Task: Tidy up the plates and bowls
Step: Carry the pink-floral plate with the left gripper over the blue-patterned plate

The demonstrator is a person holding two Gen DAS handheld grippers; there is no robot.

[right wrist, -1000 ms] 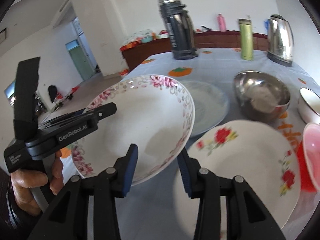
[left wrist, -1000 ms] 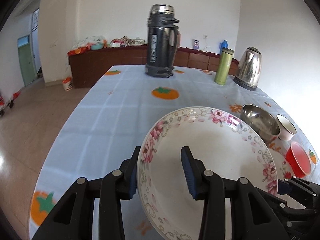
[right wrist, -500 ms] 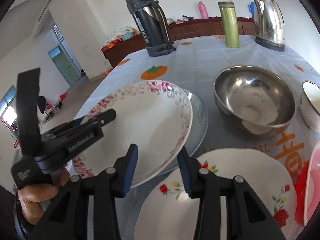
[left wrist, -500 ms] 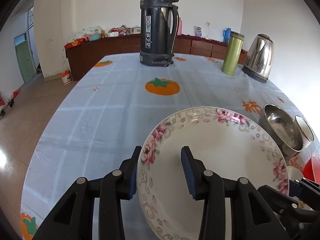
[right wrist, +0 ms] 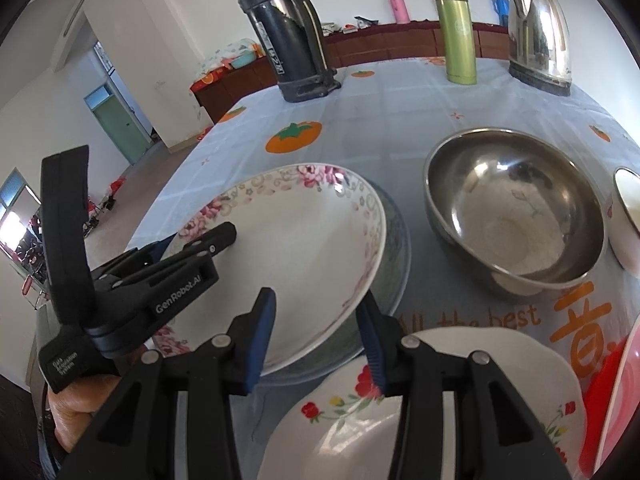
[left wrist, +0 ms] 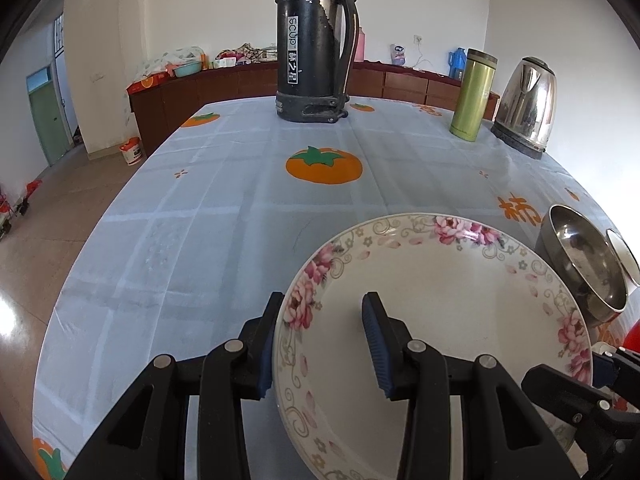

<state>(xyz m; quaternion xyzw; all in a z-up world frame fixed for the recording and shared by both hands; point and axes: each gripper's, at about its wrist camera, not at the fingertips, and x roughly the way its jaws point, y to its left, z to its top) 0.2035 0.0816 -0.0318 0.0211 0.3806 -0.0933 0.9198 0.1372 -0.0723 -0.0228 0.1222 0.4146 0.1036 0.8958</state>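
Observation:
A deep white plate with pink flowers on its rim is carried between both grippers. My left gripper is shut on its left rim, one pad inside and one outside. My right gripper grips the plate at the near right rim; its jaws are opening slightly, but the pads still touch the rim. The plate hangs low over a greyish glass plate on the table. The left gripper, held by a hand, shows at the plate's far side in the right wrist view.
To the right stand a steel bowl, a white cup and a red bowl. A white plate with red flowers lies nearest. At the back are a black thermos, a green flask and a kettle.
Both grippers carried the flowered plate forward over the table and lower, so it now sits over the glass plate. The steel bowl and thermos appear closer.

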